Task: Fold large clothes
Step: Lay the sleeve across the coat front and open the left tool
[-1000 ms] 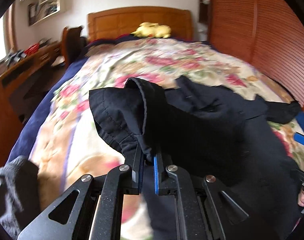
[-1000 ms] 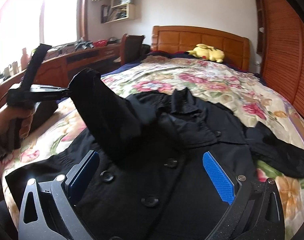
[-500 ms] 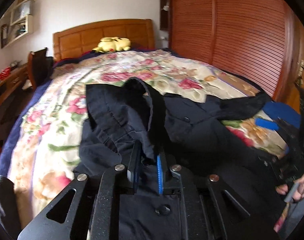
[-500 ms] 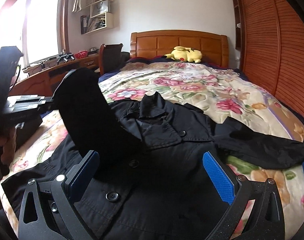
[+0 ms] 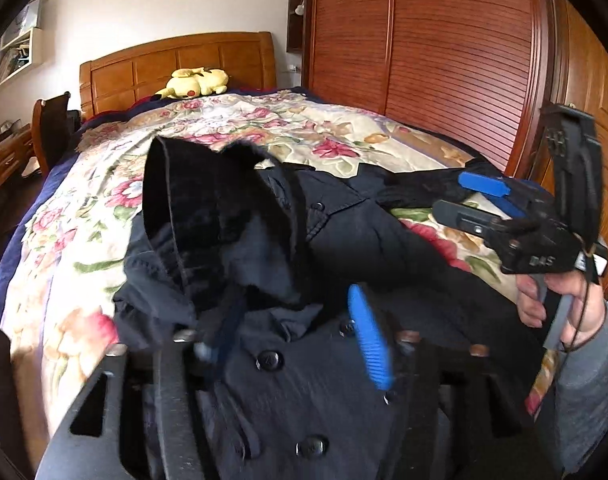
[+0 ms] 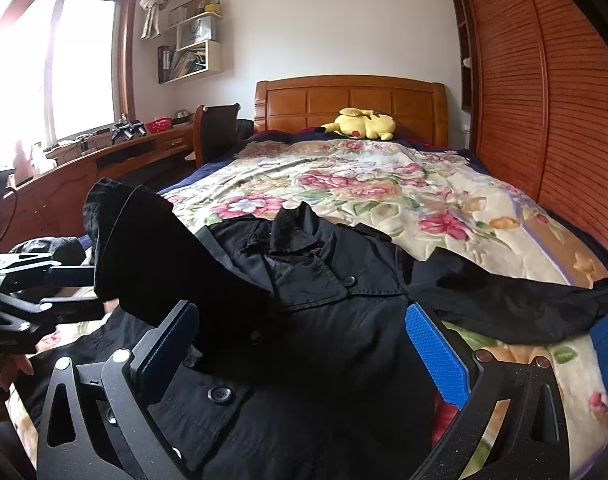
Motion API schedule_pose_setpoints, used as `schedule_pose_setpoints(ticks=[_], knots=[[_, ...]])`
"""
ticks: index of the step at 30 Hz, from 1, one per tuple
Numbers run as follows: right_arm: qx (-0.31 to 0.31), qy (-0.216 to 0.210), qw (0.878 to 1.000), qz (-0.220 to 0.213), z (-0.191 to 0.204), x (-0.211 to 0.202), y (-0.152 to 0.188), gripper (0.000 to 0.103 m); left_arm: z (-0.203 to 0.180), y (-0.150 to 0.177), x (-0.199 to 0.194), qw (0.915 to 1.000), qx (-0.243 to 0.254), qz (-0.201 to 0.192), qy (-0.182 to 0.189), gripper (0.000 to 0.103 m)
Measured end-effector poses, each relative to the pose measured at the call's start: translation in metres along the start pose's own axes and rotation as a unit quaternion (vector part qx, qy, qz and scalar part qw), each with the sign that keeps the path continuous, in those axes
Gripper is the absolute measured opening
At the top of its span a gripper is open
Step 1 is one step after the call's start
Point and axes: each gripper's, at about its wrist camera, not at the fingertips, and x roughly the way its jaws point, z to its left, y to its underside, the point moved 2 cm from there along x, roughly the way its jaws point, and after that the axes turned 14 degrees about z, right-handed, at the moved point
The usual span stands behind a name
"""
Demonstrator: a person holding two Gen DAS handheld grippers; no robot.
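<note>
left gripper (image 5: 296,344) fingers have just been opening, the sleeve (image 5: 220,220) slipping out just ahead of them onto the coat (image 6: 304,320) on the bed (image 6: 384,184), right gripper (image 6: 304,344) spread wide and empty, so imo flatten that sleeve before the next fold.

I had open bedspread (image 6: 384,192) ahead, clear up to the plush toy (image 6: 364,124) at the headboard (image 6: 350,100). The raised sleeve (image 6: 156,256) stood between my left tool (image 5: 296,344) and right tool (image 6: 304,344). The wardrobe doors (image 6: 544,100) hemmed my right; the chair (image 6: 216,128) and surface (image 6: 104,156) crowded my left.
</note>
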Motion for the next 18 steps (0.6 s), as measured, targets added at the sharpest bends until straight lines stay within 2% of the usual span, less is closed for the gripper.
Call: schedule_pose_setpoints(ticks=[3,6,10,18], knots=[[-0.010,-0.007,1.000,-0.003,0.010,-0.003,0.001,0.103,0.003,0.012,-0.020,0.9999,-0.006,-0.011,-0.001,0.077],[-0.018,-0.018,1.000,-0.006,0.019,-0.004,0.001,0.103,0.011,0.025,-0.044,0.9994,-0.021,-0.026,-0.009,0.079],[-0.038,-0.036,0.999,-0.004,0.036,0.001,0.000,0.103,0.029,0.046,-0.071,0.9971,-0.039,-0.046,-0.045,0.081],[-0.094,-0.079,0.992,0.030,0.076,0.041,-0.001,0.102,0.083,0.096,-0.084,0.9898,-0.092,-0.051,-0.096,0.083]])
